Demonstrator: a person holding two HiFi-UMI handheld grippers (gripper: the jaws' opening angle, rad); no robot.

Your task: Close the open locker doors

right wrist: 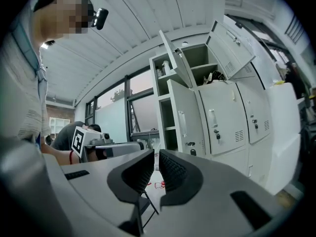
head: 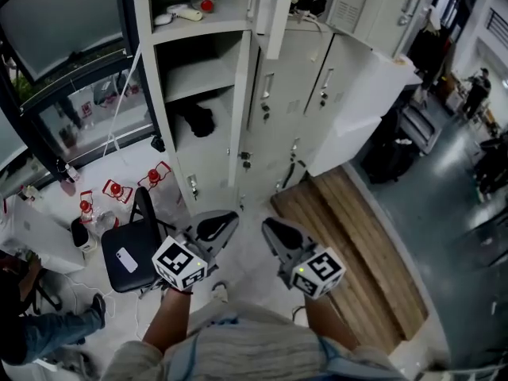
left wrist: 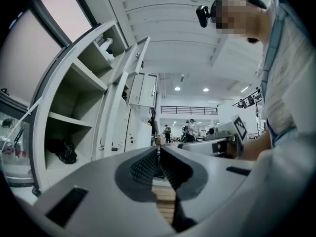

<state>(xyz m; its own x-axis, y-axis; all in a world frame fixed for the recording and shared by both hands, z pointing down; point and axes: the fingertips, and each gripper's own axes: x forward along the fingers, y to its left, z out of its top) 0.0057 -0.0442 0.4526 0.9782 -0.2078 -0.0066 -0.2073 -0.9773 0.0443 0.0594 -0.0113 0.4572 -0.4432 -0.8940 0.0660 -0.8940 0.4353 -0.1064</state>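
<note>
Pale grey metal lockers (head: 305,70) stand ahead of the person with several doors open: a tall narrow door (head: 243,109) beside the shelved left column, an upper door (head: 274,10) above it, and a wide door (head: 361,101) swung out on the right. A black bag (head: 195,120) lies in one open compartment. Both tools hang low, well apart from the lockers. The left tool (head: 218,227) has its jaws together, empty; the right tool (head: 278,235) is likewise closed on nothing. A black chair (head: 131,252) stands at the left.

Floor (head: 251,248) ahead free; black chair (head: 147,244) at left; open locker doors (head: 361,105) jut forward; wooden platform (head: 357,236) at right.
</note>
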